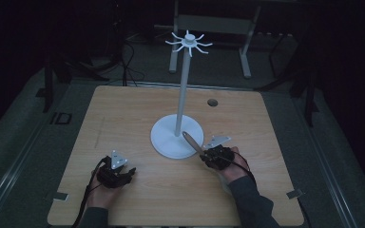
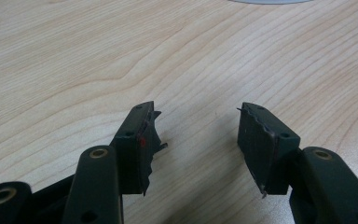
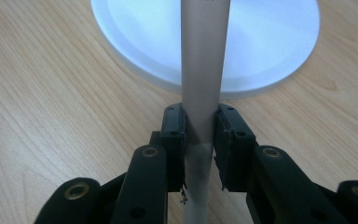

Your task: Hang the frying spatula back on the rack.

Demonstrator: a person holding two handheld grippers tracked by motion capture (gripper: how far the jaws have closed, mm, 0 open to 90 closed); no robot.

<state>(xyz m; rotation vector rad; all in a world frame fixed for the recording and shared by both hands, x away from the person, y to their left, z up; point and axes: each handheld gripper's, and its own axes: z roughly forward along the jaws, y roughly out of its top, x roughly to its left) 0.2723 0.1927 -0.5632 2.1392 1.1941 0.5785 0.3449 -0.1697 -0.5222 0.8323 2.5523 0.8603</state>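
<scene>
A white stand rises from the table's middle: a round base (image 1: 167, 142), a thin pole (image 1: 182, 90) and a crown of hooks (image 1: 189, 42). My right gripper (image 1: 205, 156) is at the base's near right edge, shut on a smooth grey-beige rod-like handle (image 1: 190, 141) that slants up-left over the base. In the right gripper view the handle (image 3: 204, 60) runs between the jaws of my right gripper (image 3: 200, 112) and across the white base (image 3: 270, 46). My left gripper (image 1: 126, 173) rests low over the wood at the near left. Its jaws stand wide apart, and my left gripper (image 2: 196, 108) holds nothing.
The wooden table (image 1: 123, 114) has a small dark hole (image 1: 212, 102) at the back right and metal brackets at its near corners (image 1: 59, 195) (image 1: 293, 193). A white frame (image 1: 209, 23) stands on the floor behind. A sliver of the stand's base (image 2: 270, 1) shows beyond the left gripper.
</scene>
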